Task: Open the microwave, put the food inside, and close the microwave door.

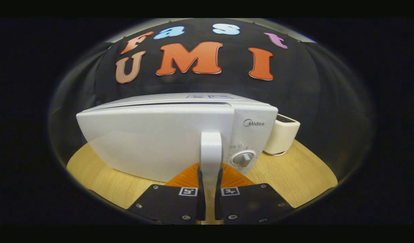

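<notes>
Light wooden table (294, 175) with visible grain, carrying two appliances. A white microwave (153, 138) stands on its middle, door face toward the near side, with a control knob at its right end. Just right of the microwave, slightly farther back, a cream toaster (282, 136) rests on the tabletop. Bare wood shows near left and near right.

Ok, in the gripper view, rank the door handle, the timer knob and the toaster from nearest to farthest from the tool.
1. Door handle: clamped between the fingers of the tool.
2. Timer knob: just ahead, right of the handle.
3. Toaster: beyond, beside the microwave's right end.
</notes>
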